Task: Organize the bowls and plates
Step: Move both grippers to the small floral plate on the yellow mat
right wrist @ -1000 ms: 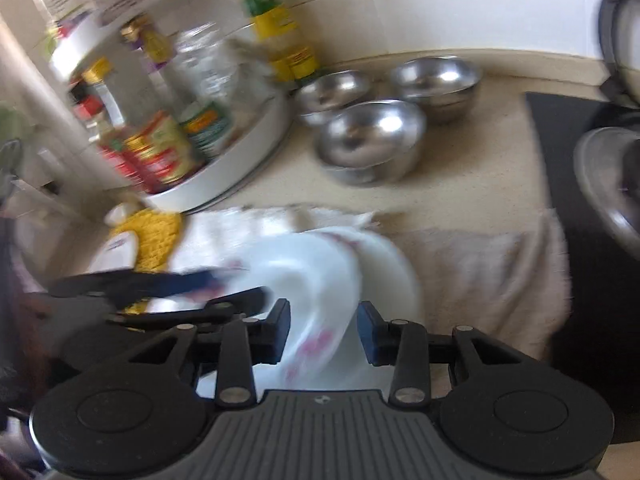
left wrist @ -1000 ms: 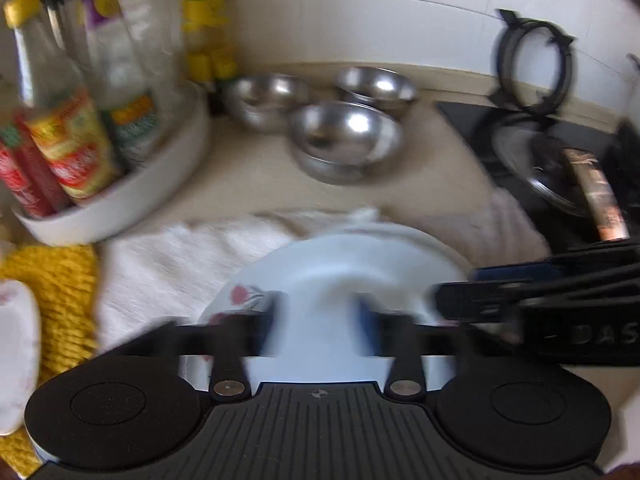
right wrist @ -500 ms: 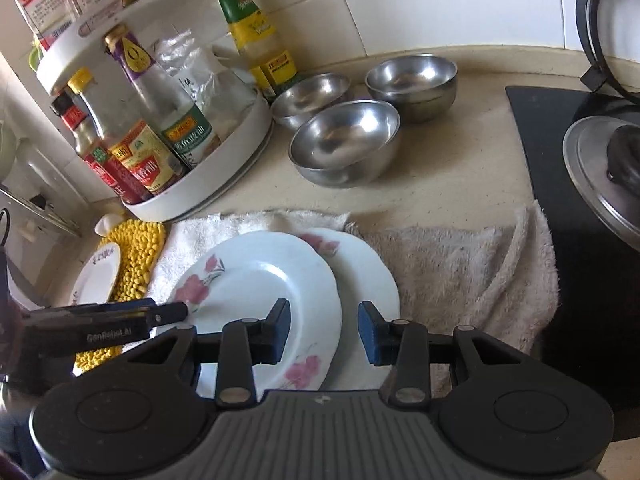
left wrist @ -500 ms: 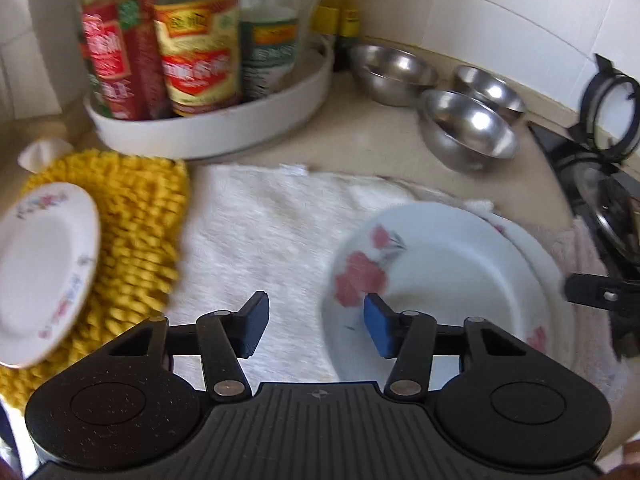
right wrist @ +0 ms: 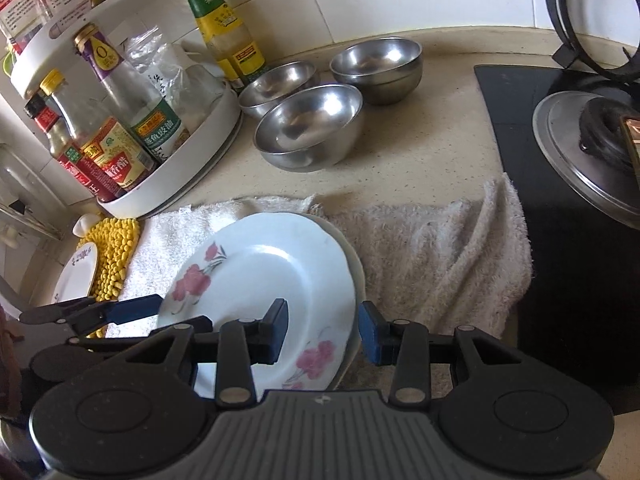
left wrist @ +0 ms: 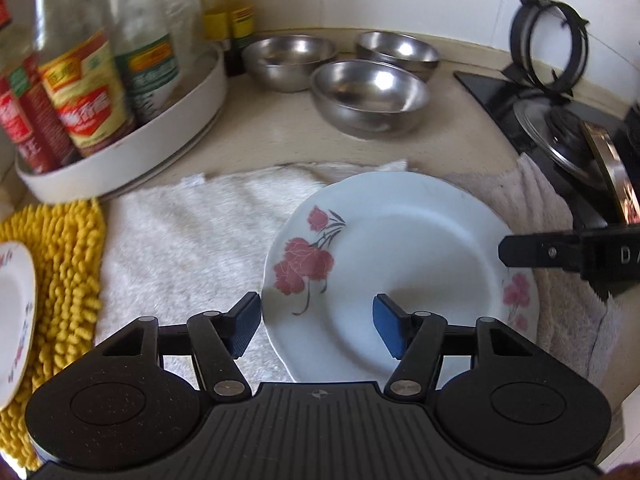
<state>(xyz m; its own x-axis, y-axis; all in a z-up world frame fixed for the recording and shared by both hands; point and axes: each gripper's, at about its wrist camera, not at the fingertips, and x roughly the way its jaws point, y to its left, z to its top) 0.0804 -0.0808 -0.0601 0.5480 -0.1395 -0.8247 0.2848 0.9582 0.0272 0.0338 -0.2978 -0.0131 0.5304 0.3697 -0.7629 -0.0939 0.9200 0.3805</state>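
Observation:
A white flowered plate (left wrist: 392,264) lies on top of a second plate (left wrist: 520,296) on a white towel (left wrist: 180,240); both also show in the right wrist view (right wrist: 260,280). My left gripper (left wrist: 316,326) is open, its jaws either side of the top plate's near left rim. My right gripper (right wrist: 322,330) is open, straddling the plates' right rim. A small plate (left wrist: 14,320) lies on a yellow mat (left wrist: 68,280) at the left. Three steel bowls (left wrist: 368,96) stand at the back.
A white turntable rack (left wrist: 132,140) of sauce bottles stands at the back left. A black stove (right wrist: 560,200) with a pot lid (right wrist: 592,152) is at the right. A beige towel (right wrist: 432,264) lies right of the plates.
My left gripper swung left, then back right onto the plates' left rim. The top plate now lies squarely on the lower one. My right gripper moved in over the right rim.

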